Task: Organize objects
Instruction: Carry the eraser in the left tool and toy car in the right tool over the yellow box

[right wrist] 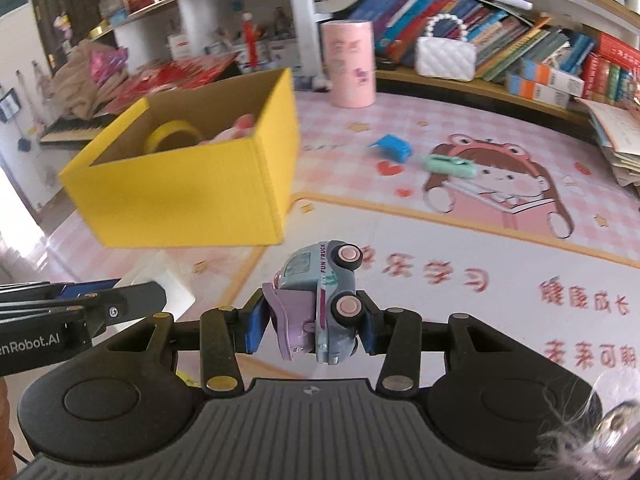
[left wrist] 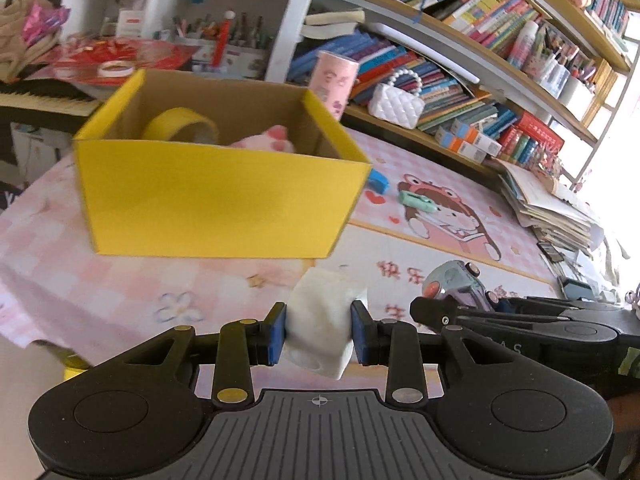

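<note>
Gripper fingers on the left gripper are closed on a white block, held above the pink worktop, just near of a yellow box. Inside the box, a yellow tape roll and a pink plush are seen. The right gripper is clamped on a toy truck, turned on its side. Farther right, a blue item and a mint item are lying on the worktop.

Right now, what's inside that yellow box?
Inside the yellow box sit a roll of yellow tape and a pink soft toy. The near wall hides the box floor, so anything lower cannot be seen.
</note>
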The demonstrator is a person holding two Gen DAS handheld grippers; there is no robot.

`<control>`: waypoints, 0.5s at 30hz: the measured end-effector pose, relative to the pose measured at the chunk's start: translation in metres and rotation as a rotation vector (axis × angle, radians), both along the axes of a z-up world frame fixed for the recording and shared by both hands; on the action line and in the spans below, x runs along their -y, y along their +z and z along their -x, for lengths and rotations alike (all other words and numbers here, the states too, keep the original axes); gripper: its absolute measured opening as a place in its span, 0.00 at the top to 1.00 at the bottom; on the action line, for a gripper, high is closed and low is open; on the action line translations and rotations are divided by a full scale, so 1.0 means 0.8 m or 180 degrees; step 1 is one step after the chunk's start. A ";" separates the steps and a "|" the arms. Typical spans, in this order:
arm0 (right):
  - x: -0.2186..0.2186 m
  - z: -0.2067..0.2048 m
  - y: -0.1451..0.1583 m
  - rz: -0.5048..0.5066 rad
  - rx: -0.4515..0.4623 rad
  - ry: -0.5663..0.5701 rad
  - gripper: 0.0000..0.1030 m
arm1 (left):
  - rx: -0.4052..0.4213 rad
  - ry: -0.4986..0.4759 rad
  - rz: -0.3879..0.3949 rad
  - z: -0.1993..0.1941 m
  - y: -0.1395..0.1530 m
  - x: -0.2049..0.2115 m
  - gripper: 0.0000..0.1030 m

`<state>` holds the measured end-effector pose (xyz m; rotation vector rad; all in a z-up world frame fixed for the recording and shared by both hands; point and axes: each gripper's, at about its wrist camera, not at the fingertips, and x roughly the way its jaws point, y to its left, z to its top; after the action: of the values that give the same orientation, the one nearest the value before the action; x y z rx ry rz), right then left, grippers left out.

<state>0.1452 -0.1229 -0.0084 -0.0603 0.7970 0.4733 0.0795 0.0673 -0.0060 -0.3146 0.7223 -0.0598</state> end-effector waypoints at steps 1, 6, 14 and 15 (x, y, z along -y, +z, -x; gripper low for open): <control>-0.006 0.006 -0.001 -0.0004 -0.0014 0.0024 0.59 | 0.0004 0.0012 -0.0006 0.005 0.001 -0.005 0.70; -0.038 0.035 0.000 -0.0019 -0.0009 0.0169 0.59 | 0.0026 0.0071 -0.0052 0.031 0.002 -0.027 0.70; -0.077 0.065 -0.003 -0.0014 -0.0035 0.0351 0.59 | 0.0064 0.0140 -0.0105 0.061 0.005 -0.055 0.70; -0.080 0.067 -0.002 -0.0020 -0.0035 0.0351 0.59 | 0.0074 0.0144 -0.0112 0.064 0.006 -0.057 0.70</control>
<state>0.0918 -0.0592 -0.0103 -0.0962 0.8056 0.5809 0.0283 0.1128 -0.0015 -0.2959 0.6921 -0.0079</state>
